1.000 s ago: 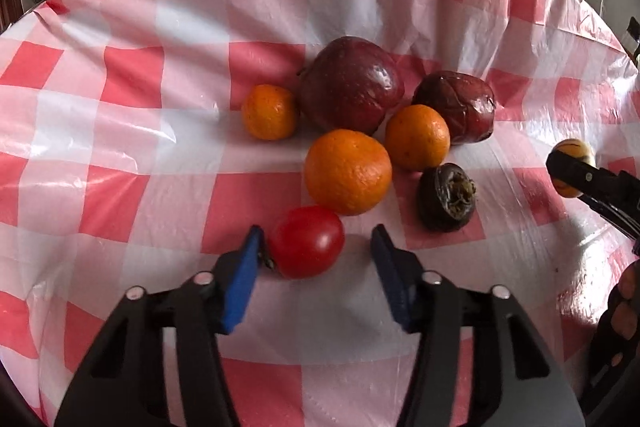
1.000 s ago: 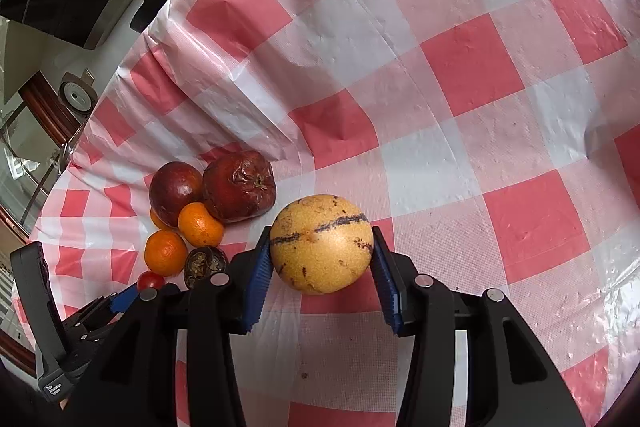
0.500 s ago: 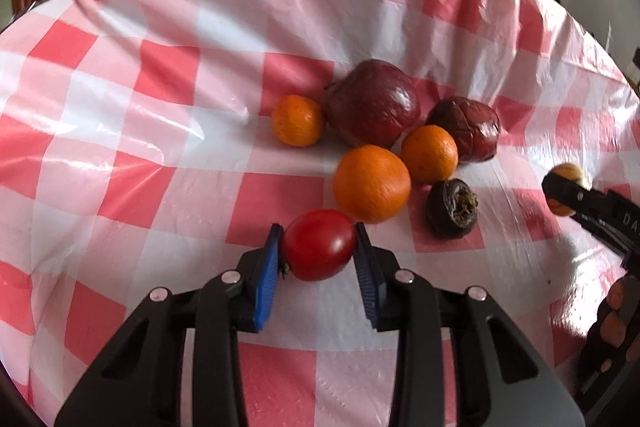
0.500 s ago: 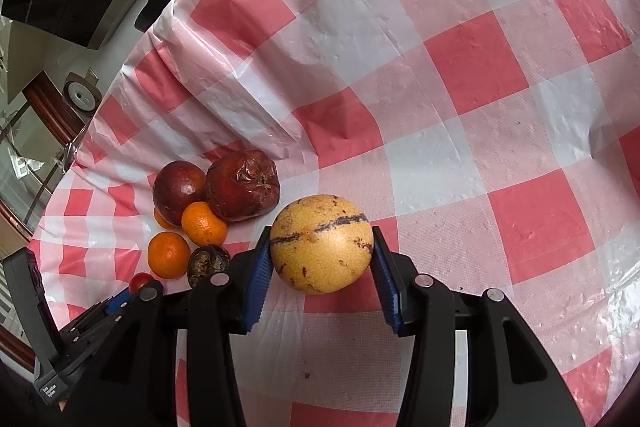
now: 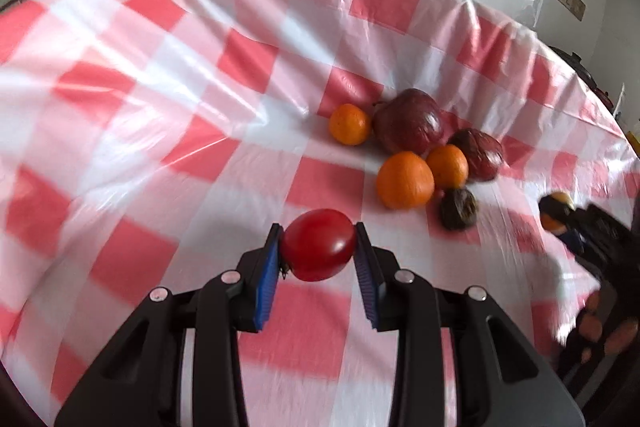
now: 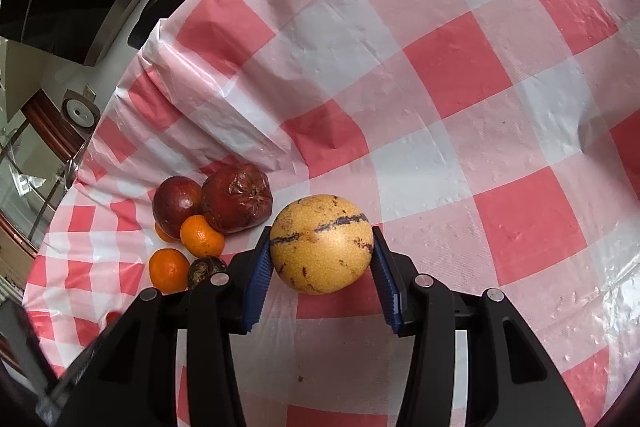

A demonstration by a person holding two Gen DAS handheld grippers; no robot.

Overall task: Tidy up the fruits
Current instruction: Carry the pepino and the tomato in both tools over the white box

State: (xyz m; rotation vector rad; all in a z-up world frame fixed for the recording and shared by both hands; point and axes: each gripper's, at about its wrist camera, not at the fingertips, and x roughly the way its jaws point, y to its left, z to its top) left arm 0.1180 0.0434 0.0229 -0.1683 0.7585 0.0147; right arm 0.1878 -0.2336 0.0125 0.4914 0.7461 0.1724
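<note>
1. Left wrist view: left gripper (image 5: 316,259) clamps red tomato (image 5: 318,245), lifted clear of the fruit cluster (image 5: 416,155) on the checked cloth (image 5: 160,107).
2. Right wrist view: right gripper (image 6: 322,267) grips yellow speckled fruit (image 6: 320,243); six fruits unsorted, no destination visible.
</note>
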